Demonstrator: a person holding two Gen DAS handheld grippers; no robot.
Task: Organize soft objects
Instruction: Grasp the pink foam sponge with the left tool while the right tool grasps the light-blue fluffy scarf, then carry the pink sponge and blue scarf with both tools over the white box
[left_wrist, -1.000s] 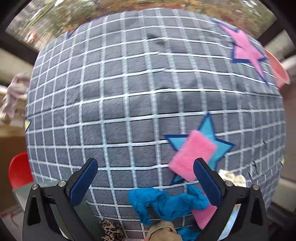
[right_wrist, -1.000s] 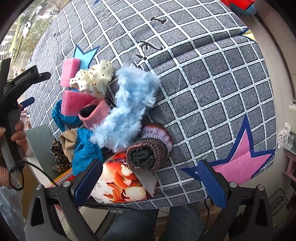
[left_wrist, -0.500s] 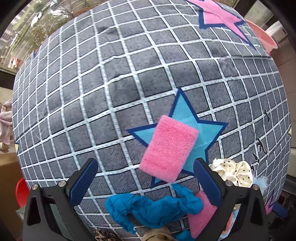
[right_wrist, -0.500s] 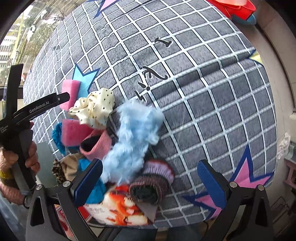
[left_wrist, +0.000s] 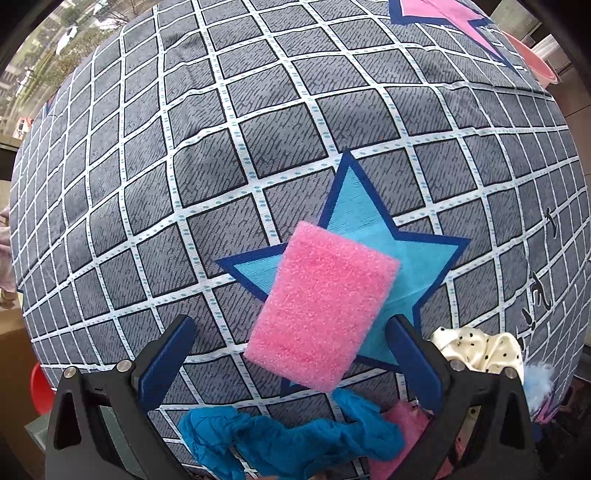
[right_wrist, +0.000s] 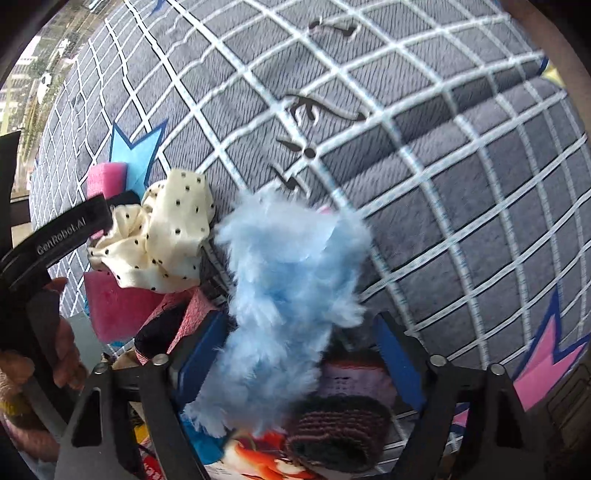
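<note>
A pink sponge (left_wrist: 319, 314) lies on a blue star of the grey checked cloth (left_wrist: 221, 155). My left gripper (left_wrist: 291, 354) is open, its fingers either side of the sponge's near end. A blue cloth (left_wrist: 291, 439) lies below it. My right gripper (right_wrist: 295, 354) is open around a fluffy light-blue piece (right_wrist: 288, 295). Beside it lie a cream dotted scrunchie (right_wrist: 166, 243), a second pink sponge (right_wrist: 114, 314), a pink sock (right_wrist: 177, 321) and a purple knitted roll (right_wrist: 343, 417).
The left gripper and the hand holding it show at the left of the right wrist view (right_wrist: 48, 258). A printed package (right_wrist: 258, 458) lies under the pile at the cloth's near edge. A pink basin (left_wrist: 532, 59) stands beyond the far right corner.
Both grippers have moved down and forward. The left one has closed in on the pink sponge. The right one now has the fluffy blue piece between its open fingers.
</note>
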